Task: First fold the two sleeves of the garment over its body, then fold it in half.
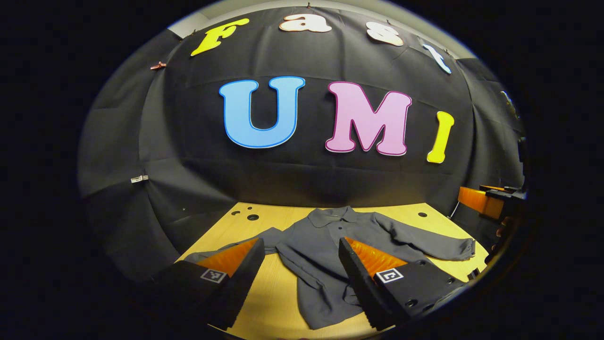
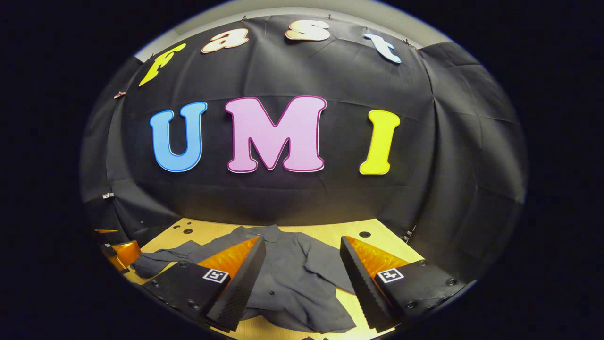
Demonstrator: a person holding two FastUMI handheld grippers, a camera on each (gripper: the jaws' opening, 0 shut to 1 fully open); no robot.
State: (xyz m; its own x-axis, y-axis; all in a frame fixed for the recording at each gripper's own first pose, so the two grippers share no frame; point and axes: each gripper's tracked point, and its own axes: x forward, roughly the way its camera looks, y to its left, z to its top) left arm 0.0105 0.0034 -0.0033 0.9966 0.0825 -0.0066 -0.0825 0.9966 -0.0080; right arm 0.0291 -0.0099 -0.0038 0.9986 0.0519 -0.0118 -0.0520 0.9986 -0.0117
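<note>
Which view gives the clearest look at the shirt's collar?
The left gripper view: the collar sits unobstructed between the open fingers, above the grey shirt spread on the wooden table. In the right gripper view the collar is smaller, and one finger covers the cloth just below it.

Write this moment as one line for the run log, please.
stage: start | shirt: flat on table, sleeves unfolded | left gripper: open, above | right gripper: open, above
</note>
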